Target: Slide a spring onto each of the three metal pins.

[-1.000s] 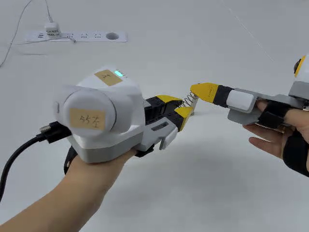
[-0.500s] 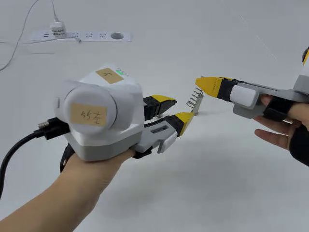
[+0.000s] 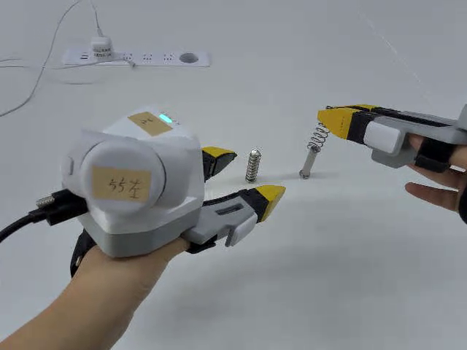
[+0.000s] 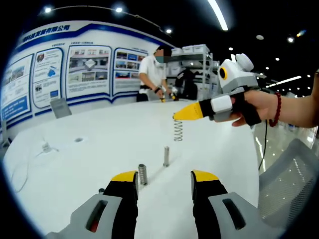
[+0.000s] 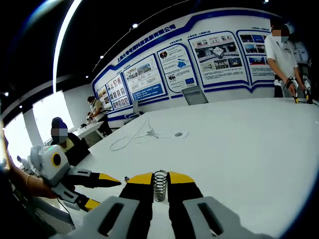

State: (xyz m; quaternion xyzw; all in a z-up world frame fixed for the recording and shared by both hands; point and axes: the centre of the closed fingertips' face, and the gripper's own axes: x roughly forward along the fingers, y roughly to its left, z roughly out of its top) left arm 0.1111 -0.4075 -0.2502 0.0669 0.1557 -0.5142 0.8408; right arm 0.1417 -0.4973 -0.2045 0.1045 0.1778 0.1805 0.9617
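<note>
A short metal pin (image 3: 253, 166) stands on the white table with a spring around it; it also shows as the sprung pin (image 4: 143, 174) just past my left jaw. To its right stands a bare pin (image 3: 306, 165) (image 4: 166, 156). My right gripper (image 3: 327, 117) (image 5: 160, 179) is shut on the top of a loose spring (image 3: 318, 135) (image 4: 178, 130) (image 5: 160, 185), which hangs tilted just above the bare pin. My left gripper (image 3: 245, 175) (image 4: 164, 177) is open and holds nothing, its jaws on either side of the sprung pin and short of it.
A white power strip (image 3: 139, 57) with a plugged-in cable lies at the table's far left. A black cable trails from my left gripper's body toward me. People stand beyond the table's far end (image 4: 153, 74). Bare table (image 3: 343, 248) lies around the pins.
My left gripper has drawn back from the pins and opened wider. The right gripper has carried the spring up and to the right, above the bare pin. The sprung pin has come into sight.
</note>
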